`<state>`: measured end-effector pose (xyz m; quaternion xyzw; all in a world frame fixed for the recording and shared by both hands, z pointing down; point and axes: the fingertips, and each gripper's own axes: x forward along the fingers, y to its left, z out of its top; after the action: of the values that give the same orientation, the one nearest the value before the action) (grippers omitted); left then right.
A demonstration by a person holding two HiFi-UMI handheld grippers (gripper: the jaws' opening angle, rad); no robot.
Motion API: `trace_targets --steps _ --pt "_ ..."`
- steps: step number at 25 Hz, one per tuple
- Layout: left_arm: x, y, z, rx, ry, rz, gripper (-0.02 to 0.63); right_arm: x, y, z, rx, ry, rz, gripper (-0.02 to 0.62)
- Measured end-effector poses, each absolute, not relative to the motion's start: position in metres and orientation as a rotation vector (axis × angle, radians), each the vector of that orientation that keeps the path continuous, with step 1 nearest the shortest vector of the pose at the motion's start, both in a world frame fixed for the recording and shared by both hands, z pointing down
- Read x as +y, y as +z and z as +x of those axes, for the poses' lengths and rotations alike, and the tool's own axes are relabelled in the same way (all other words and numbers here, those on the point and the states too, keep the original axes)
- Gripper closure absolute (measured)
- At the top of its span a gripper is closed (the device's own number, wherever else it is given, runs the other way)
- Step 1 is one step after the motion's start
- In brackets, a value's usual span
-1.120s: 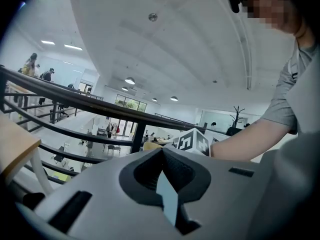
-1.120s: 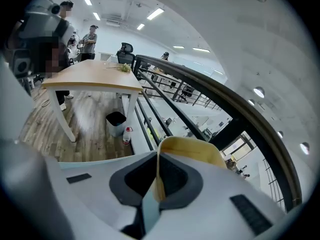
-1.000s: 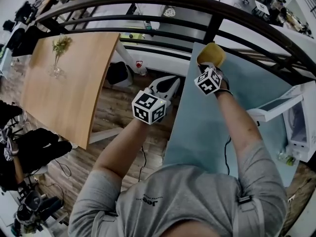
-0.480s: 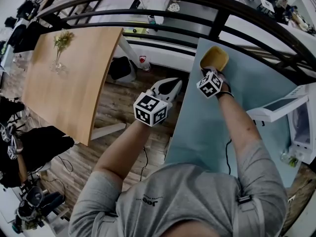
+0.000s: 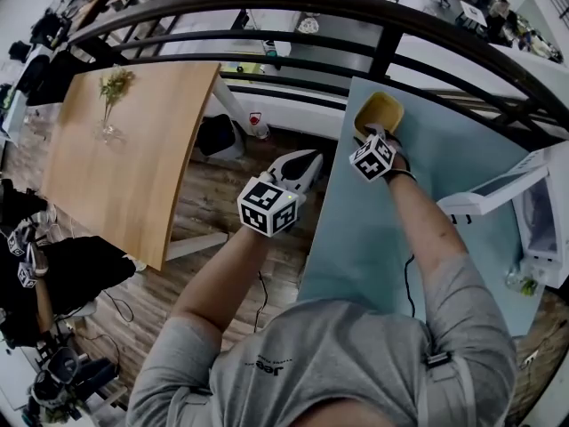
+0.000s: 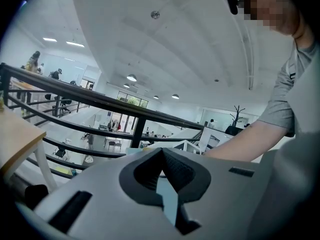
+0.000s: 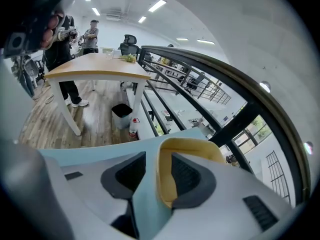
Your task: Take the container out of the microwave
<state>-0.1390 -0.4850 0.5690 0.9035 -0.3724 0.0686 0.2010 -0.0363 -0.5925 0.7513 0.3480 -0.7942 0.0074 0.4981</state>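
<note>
Now my right gripper has its jaws spread, having just been opening, and they straddle the near wall of the yellow container: one jaw reaches inside it, the other stands outside with a gap showing beside the wall. That container rests upright on the light blue surface, near its far left corner and well apart from the white microwave, whose door hangs open. My left gripper hovers beyond the surface's left edge, above the wooden floor, jaws pressed together on nothing
</note>
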Motion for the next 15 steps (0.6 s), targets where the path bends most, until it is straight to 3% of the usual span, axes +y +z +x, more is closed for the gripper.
trace_targets --steps 15 --pt "-0.450 0.500 -0.132 -0.974 0.107 2.625 0.597 -0.546 0.638 -0.023 -1.986 0.030 1.001 0.432"
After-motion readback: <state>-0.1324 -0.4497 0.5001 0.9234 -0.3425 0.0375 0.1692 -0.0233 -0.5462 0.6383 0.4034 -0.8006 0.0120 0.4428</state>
